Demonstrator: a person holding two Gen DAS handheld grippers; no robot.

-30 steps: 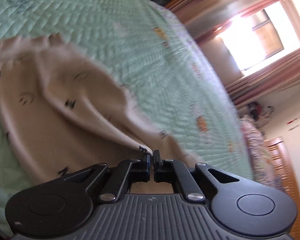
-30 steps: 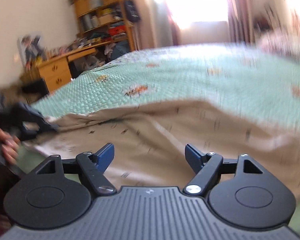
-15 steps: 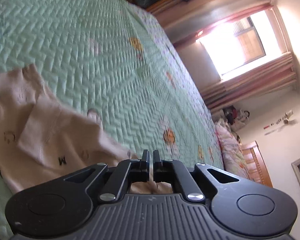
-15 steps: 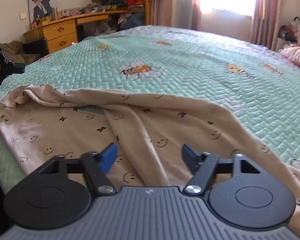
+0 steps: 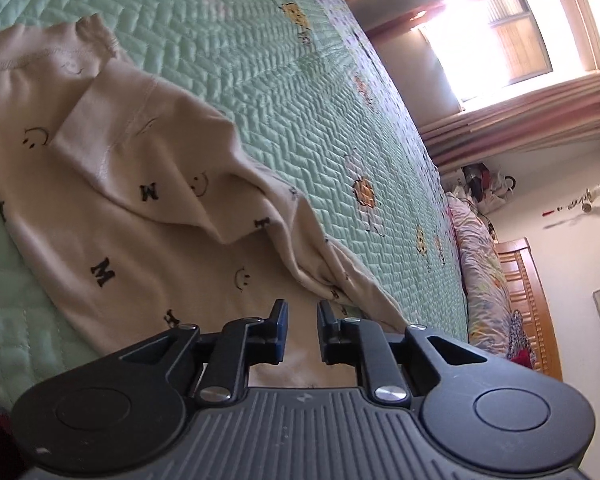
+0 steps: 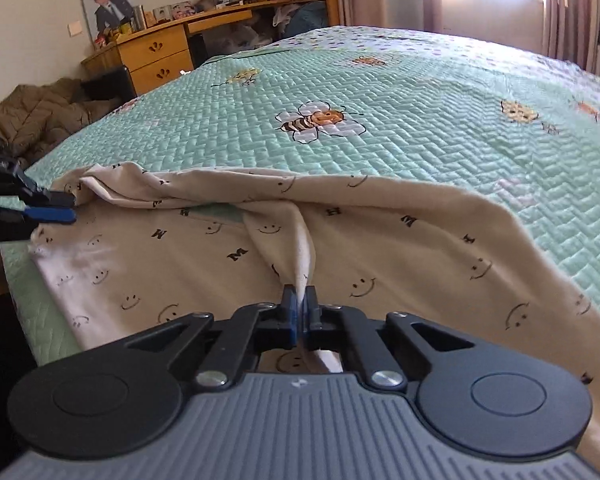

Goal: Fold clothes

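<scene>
Beige garment (image 6: 380,248) with smiley and letter print is lying rumpled along the near edge of the bed, on the green quilted bedspread (image 6: 420,128). Right gripper (image 6: 299,304) is pinching a raised ridge of the fabric, jaws fully closed on it. Left gripper (image 5: 302,316) is opening, jaws a narrow gap apart, pads not pressing cloth; garment (image 5: 140,200) is lying just under and ahead of them. In the right wrist view the left gripper (image 6: 60,206) is sitting at the garment's bunched end by the bed's left edge.
</scene>
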